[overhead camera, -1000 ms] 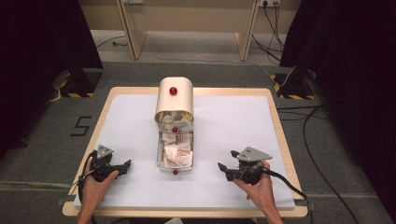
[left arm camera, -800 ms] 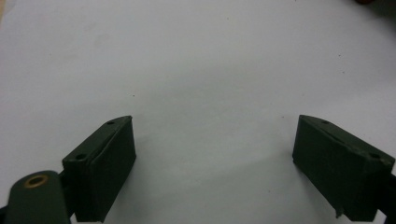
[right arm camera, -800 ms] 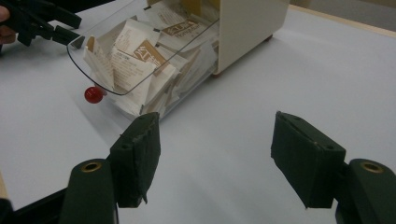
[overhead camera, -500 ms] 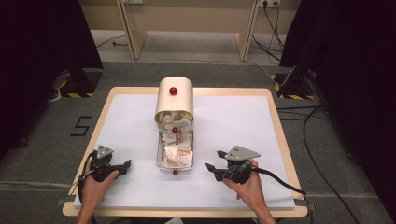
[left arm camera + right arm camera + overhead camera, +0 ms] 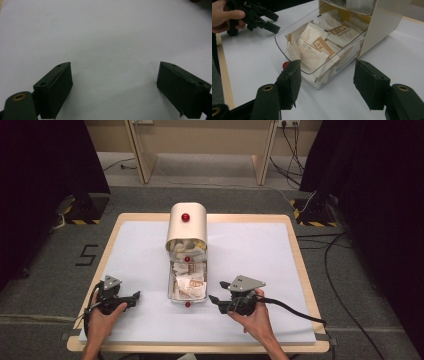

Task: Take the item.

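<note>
A desk (image 5: 300,270) with a wooden rim and a white top carries everything; at its middle stands a cream box (image 5: 186,224) with a rounded top and a red knob, its open front facing the person; out of that front a clear tray (image 5: 187,281) is pulled toward the near edge, a small red knob (image 5: 187,304) at its near end; the tray is heaped with paper packets (image 5: 190,285), white and brown with print, lying at all angles and overlapping, and the right gripper view shows them piled against the clear wall, some leaning on it; more packets show inside the box above the tray. The right tongs (image 5: 220,292) lie low over the desk just right of the tray's near end, pointing at it, held in the person's right hand (image 5: 255,317); their jaws have just been closing yet stand well apart, with nothing between the pads; in the right gripper view (image 5: 327,80) the tray's near corner sits just beyond the jaw tips, apart from them. The left tongs (image 5: 131,298) rest near the desk's near left part, well apart from the tray, in the left hand (image 5: 100,317); their jaws are wide with only bare white desk between them (image 5: 115,82).
</note>
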`<state>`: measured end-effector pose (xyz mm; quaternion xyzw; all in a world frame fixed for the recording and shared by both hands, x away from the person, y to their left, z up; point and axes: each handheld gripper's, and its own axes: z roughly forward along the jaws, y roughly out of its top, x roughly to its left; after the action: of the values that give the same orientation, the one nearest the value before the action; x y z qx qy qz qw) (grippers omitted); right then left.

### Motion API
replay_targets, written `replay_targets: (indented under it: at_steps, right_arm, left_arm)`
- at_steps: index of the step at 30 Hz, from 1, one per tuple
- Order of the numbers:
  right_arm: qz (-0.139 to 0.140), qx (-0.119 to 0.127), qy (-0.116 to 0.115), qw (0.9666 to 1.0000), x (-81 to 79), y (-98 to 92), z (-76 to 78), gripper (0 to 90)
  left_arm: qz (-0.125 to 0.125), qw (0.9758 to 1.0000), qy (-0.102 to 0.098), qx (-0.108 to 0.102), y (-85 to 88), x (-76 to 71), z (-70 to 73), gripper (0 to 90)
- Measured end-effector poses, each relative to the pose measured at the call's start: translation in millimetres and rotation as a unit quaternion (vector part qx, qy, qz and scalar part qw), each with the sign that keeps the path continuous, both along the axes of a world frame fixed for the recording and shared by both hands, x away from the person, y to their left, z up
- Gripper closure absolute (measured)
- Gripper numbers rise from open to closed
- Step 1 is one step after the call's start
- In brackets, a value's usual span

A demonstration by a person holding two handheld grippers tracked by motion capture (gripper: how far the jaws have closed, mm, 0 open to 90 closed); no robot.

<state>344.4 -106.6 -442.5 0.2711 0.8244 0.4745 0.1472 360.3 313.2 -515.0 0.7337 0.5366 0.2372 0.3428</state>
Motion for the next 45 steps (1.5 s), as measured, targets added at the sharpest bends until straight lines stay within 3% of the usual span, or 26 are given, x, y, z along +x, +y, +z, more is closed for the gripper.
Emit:
replay_targets:
  at_steps: [4,14,15,16,23,25,30,32,35,45]
  right_arm:
    - [0.01,0.012,0.005,0.9999,1.6,6.6,0.4,41.2]
    - [0.041,0.005,-0.004,0.9992,2.5,28.9,1.7,45.3]
    - [0.052,0.025,0.003,0.9983,2.7,32.9,1.3,47.7]
    - [0.052,0.025,0.003,0.9983,2.7,32.9,1.3,47.7]
    - [0.065,0.004,-0.009,0.9978,5.1,44.1,-0.2,52.5]
    - [0.069,0.02,-0.004,0.9974,6.1,47.0,-0.4,55.8]
    - [0.083,0.005,-0.012,0.9965,7.7,57.6,-1.9,62.3]
    - [0.089,0.013,-0.008,0.9959,8.4,60.9,-3.5,65.4]
    - [0.083,-0.001,-0.008,0.9965,12.0,62.4,-8.0,67.3]
    - [0.089,-0.007,0.001,0.996,17.1,68.1,-17.2,73.7]
  left_arm:
    - [0.0,1.0,0.0,0.0,0.0,0.0,0.0,12.3]
    - [0.0,1.0,0.0,0.0,0.0,0.0,0.0,12.3]
    - [0.0,1.0,0.0,0.0,0.0,0.0,0.0,12.3]
    - [0.0,1.0,0.0,0.0,0.0,0.0,0.0,12.3]
    - [0.0,1.0,0.0,0.0,0.0,0.0,0.0,12.3]
    - [0.0,1.0,0.0,0.0,0.0,0.0,0.0,12.3]
    - [0.0,1.0,0.0,0.0,0.0,0.0,0.0,12.3]
    - [0.0,1.0,0.0,0.0,0.0,0.0,0.0,12.3]
    - [0.0,1.0,0.0,0.0,0.0,0.0,0.0,12.3]
    - [0.0,1.0,0.0,0.0,0.1,0.0,0.0,12.3]
